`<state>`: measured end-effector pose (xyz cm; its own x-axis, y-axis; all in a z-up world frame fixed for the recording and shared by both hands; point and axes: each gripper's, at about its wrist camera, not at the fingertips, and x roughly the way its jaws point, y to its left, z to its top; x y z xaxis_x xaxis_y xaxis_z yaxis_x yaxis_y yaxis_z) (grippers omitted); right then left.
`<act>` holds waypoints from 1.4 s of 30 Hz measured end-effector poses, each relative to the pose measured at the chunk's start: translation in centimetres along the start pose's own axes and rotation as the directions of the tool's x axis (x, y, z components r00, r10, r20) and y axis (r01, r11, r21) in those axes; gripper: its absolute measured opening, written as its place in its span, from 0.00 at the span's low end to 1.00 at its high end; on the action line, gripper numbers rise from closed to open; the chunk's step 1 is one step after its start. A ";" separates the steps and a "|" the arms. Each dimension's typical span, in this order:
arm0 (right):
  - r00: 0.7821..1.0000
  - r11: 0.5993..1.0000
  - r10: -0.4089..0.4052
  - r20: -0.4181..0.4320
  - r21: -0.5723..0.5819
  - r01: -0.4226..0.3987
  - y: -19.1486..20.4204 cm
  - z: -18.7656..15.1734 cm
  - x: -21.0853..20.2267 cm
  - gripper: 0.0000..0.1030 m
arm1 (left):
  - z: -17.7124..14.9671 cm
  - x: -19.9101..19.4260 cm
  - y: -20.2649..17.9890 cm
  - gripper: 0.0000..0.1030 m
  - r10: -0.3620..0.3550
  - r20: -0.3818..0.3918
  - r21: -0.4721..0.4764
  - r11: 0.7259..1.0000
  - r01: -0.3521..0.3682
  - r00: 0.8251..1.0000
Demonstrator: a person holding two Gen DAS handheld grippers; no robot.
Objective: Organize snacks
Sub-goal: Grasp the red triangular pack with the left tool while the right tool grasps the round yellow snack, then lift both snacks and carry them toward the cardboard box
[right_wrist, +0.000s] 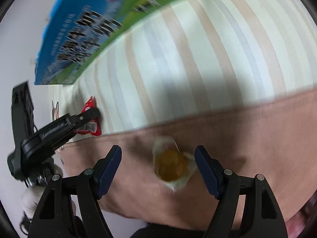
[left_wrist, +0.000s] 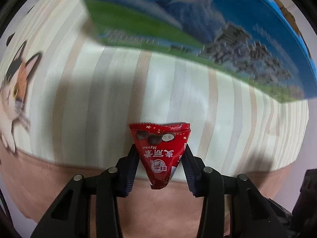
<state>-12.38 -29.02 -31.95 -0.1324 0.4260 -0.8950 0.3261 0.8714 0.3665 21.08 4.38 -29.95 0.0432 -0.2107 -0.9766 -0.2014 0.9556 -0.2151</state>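
A red triangular snack packet [left_wrist: 160,138] with white lettering sits pinched between the dark pads of my left gripper [left_wrist: 160,148], which is shut on it just above the striped cloth. In the right wrist view the same red packet [right_wrist: 93,130] shows at the left under my left gripper [right_wrist: 93,113]. My right gripper [right_wrist: 158,148] stands open, pointing down at a clear-wrapped orange-yellow snack [right_wrist: 172,164] on the cloth's pink band. The snack lies between the fingers, nearer the right one, and neither pad touches it.
A large blue and green printed box [left_wrist: 178,19] stands at the far side of the striped cloth [left_wrist: 118,89]; the box [right_wrist: 89,29] is upper left in the right wrist view. A cat picture [left_wrist: 15,91] marks the cloth's left. A white-gloved hand [right_wrist: 31,200] holds the left gripper.
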 end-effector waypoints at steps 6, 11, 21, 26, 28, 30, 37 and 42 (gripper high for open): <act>1.000 0.999 0.008 -0.023 0.044 -0.007 -1.0 -1.8 2.4 0.76 | -6.3 0.4 0.5 0.39 0.027 -0.032 0.028 0.999 -0.026 0.999; 0.998 0.998 -0.065 -0.018 -0.009 0.065 0.2 -1.9 3.7 0.78 | -8.9 2.4 0.4 0.39 0.072 -0.041 0.047 0.996 -0.070 0.997; 0.972 0.959 -0.203 0.120 -0.178 0.223 3.2 -3.4 6.3 0.52 | -8.1 3.1 -3.5 0.35 0.118 -0.014 0.070 0.991 -0.117 0.993; 0.978 0.964 -0.158 0.137 -0.194 0.183 3.2 -4.2 4.9 0.49 | -9.0 1.9 -3.3 0.35 0.093 -0.005 0.060 0.994 -0.092 0.996; 0.980 0.965 -0.144 0.140 -0.202 0.170 3.2 -4.4 4.3 0.49 | -10.4 1.5 -2.9 0.34 0.084 0.006 0.064 0.994 -0.084 0.996; 0.980 0.964 -0.129 0.154 -0.212 0.161 3.2 -4.6 3.6 0.49 | -10.9 0.1 -3.1 0.35 0.072 0.016 0.067 0.995 -0.073 0.997; 0.984 0.974 -0.053 0.168 -0.208 0.088 3.1 -4.9 0.4 0.49 | -9.6 -4.0 -5.0 0.35 0.011 0.066 0.062 0.998 -0.015 0.998; 0.975 0.971 0.014 0.220 -0.238 0.040 5.0 -3.5 -3.3 0.49 | -7.5 -7.9 -6.2 0.35 -0.050 0.124 0.072 0.997 0.042 0.991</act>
<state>-13.56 -25.23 -26.30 0.0815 0.3741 -0.9238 0.0887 0.9205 0.3806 14.68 -1.43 -20.94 0.1739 -0.2313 -0.9572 -0.1285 0.9584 -0.2550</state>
